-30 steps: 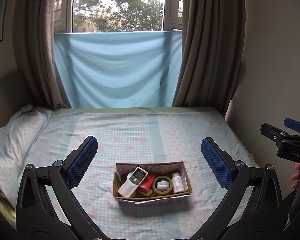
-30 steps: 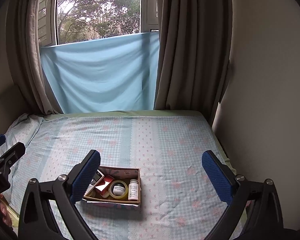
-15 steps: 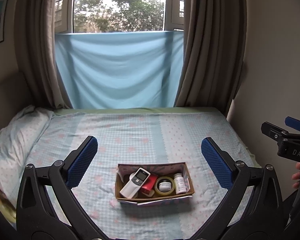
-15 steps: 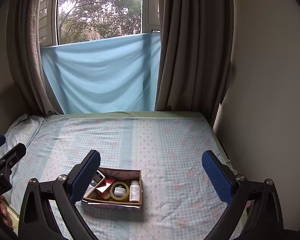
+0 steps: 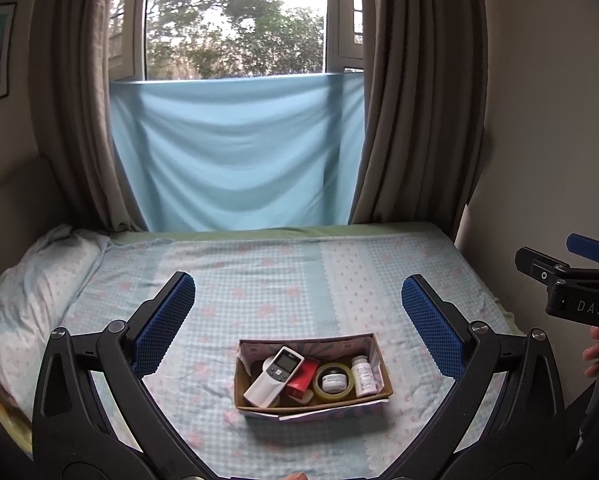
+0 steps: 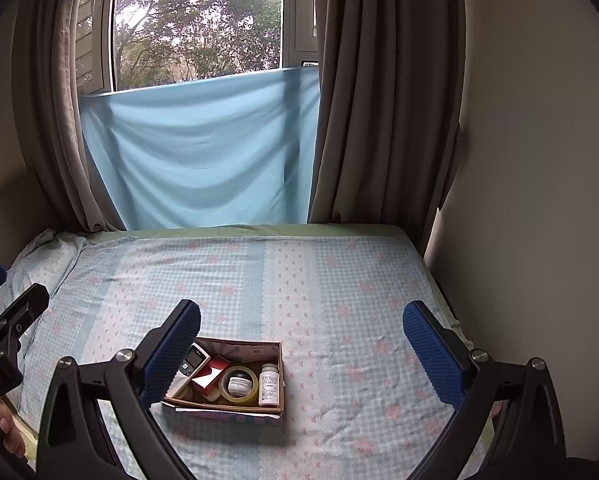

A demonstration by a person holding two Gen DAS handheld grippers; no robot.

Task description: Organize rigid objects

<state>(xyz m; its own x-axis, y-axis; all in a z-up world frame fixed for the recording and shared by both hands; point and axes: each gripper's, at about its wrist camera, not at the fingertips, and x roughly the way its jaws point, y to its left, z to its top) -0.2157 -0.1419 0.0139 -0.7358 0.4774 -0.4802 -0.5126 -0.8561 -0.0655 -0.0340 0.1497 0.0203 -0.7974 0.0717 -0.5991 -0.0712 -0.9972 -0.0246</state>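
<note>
Cardboard box sits on the bed, on the checked blue sheet with pink flowers, near the front edge and well apart from the pillow at the left. Inside it, from left to right, lie a white remote propped at a slant against a red packet, then a roll of tape lying flat with a small jar standing in its hole, then a white pill bottle upright against the right wall of the box.

My left claw hangs above the bed with its blue pads spread wide and nothing between them; the box shows in the gap, lower down. My right claw is likewise spread wide and empty. In its view the box sits low and to the left, partly behind my left-hand finger, with the remote, tape and bottle all inside it.

Each claw shows at the edge of the other's view, well to the side of the box. Behind the bed a pale blue cloth hangs across the lower window between grey curtains.
</note>
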